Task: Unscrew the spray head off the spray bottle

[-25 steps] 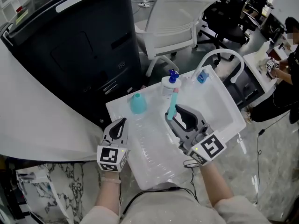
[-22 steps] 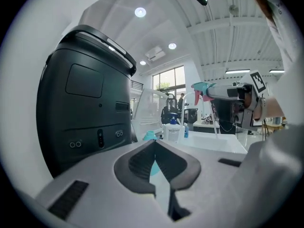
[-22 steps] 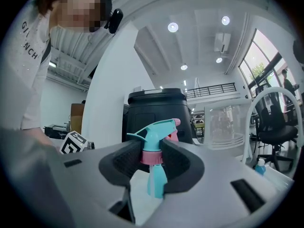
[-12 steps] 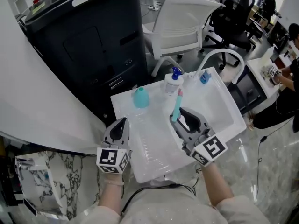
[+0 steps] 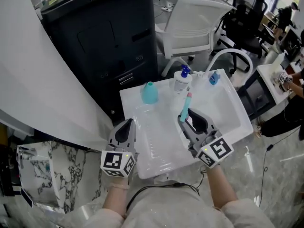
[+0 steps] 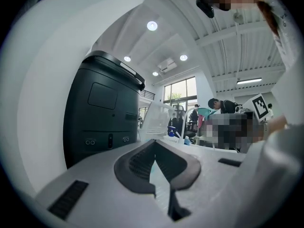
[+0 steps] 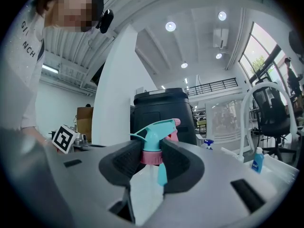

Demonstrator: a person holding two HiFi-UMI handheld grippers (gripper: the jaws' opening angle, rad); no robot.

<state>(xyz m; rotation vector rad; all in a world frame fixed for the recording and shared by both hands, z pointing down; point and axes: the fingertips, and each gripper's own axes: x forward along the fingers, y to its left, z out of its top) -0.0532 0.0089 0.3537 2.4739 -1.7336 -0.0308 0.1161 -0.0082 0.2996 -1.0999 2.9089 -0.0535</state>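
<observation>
**Only one hold on the bottle, and nothing to twist against**

The left tongs [image 5: 124, 127] are pressed fully together with nothing in them, and they hang at the near left edge of the white desk [image 5: 228, 109]. I judge this the weak point. With no second hold on the body, turning the head would only spin the whole thing round. A teal-topped object [image 5: 149, 93] stands at the back left of the desk, and a reach across from that side could tip it.

Further right, the right tongs [image 5: 189, 118] are half closed on the spray head [image 7: 154, 129]. Their pads pinch its pink collar [image 7: 151, 156] and hold it above the middle of the desk. The pale shape [image 7: 142, 189] under the collar looks like the bottle, though I cannot be sure. The collar is round, so it may slip in the pads once force goes on. A hard squeeze could also bind it on the thread.

Just beyond stands a white bottle [image 5: 181, 81] with a blue top. Right of that is a small blue bottle [image 5: 214, 77]. A careless swing could knock either over.
</observation>
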